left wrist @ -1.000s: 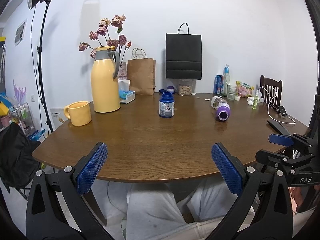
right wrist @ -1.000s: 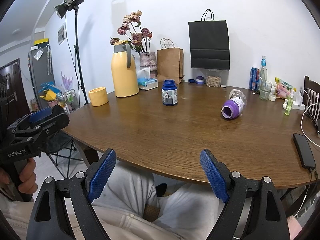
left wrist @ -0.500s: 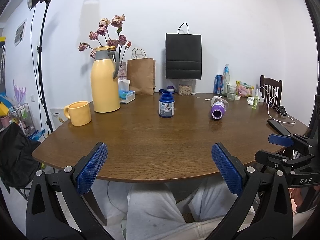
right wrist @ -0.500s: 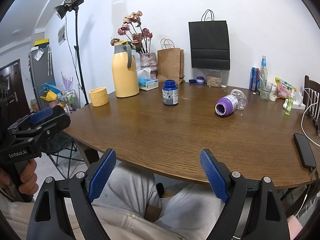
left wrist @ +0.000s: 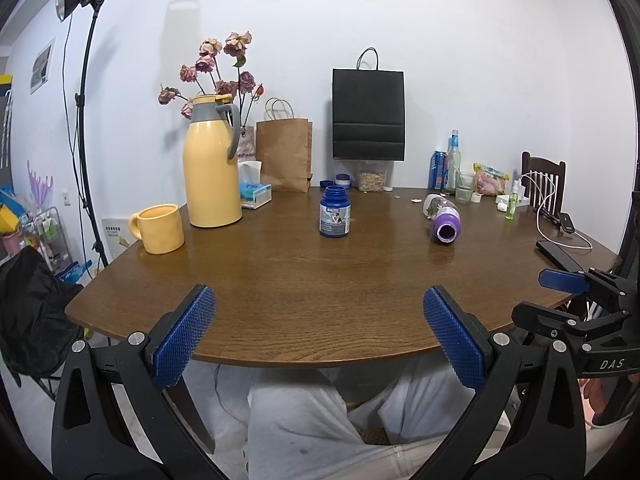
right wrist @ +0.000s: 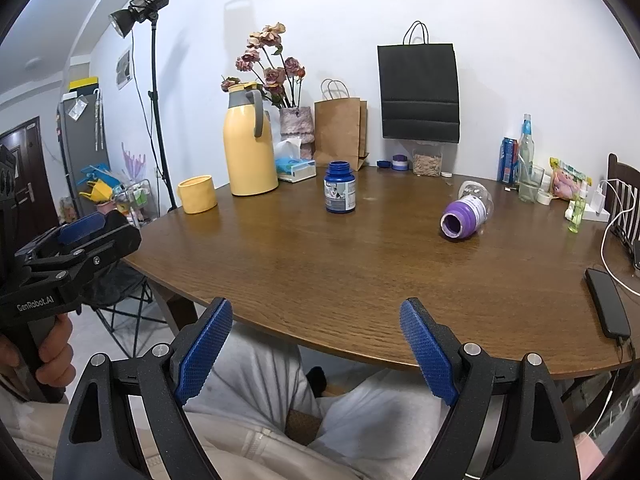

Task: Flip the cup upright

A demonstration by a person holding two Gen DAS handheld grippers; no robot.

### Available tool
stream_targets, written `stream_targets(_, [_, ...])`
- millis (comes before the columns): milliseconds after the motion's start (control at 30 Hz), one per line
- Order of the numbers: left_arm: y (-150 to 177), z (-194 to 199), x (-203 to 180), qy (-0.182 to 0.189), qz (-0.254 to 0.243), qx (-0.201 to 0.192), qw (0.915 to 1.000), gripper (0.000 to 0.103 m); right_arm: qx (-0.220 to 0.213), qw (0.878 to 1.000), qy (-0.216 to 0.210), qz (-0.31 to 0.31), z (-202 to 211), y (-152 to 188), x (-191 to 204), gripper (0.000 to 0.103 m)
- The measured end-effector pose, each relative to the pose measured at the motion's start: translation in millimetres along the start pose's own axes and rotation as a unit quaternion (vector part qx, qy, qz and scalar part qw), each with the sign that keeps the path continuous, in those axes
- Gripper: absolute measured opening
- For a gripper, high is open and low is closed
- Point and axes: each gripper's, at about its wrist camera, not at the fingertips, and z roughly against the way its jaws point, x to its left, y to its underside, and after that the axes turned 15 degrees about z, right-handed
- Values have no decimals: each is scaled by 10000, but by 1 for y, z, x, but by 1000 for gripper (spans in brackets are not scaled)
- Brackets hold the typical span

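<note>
A clear cup with a purple sleeve [left wrist: 443,220] lies on its side on the brown table [left wrist: 304,280], right of centre, its open mouth turned toward me; it also shows in the right wrist view [right wrist: 466,216]. My left gripper [left wrist: 318,336] is open and empty, held off the table's near edge. My right gripper [right wrist: 316,346] is open and empty, also off the near edge. Both are far from the cup. The right gripper shows at the right edge of the left wrist view [left wrist: 576,300].
A blue jar [left wrist: 335,217] stands mid-table. A yellow mug [left wrist: 160,229] and yellow thermos [left wrist: 212,160] stand at the left. Paper bags [left wrist: 285,156], bottles and a glass [left wrist: 464,187] line the back. A phone [right wrist: 608,308] with cable lies at the right edge.
The cup has rolled on the table: it swung left half a second ago and now lies back near where it was. Both grippers have stayed still and open.
</note>
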Motion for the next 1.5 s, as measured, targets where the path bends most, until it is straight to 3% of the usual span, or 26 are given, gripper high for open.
stream_targets(1200, [1,-2,0,31,38,14,10000,103,-10,10000,15,1,1,2,-2,90])
stream_targets(1500, [-9,-21,0,40,-7,-42,10000,103,39,9993,321,-172,-15,3,-20,90])
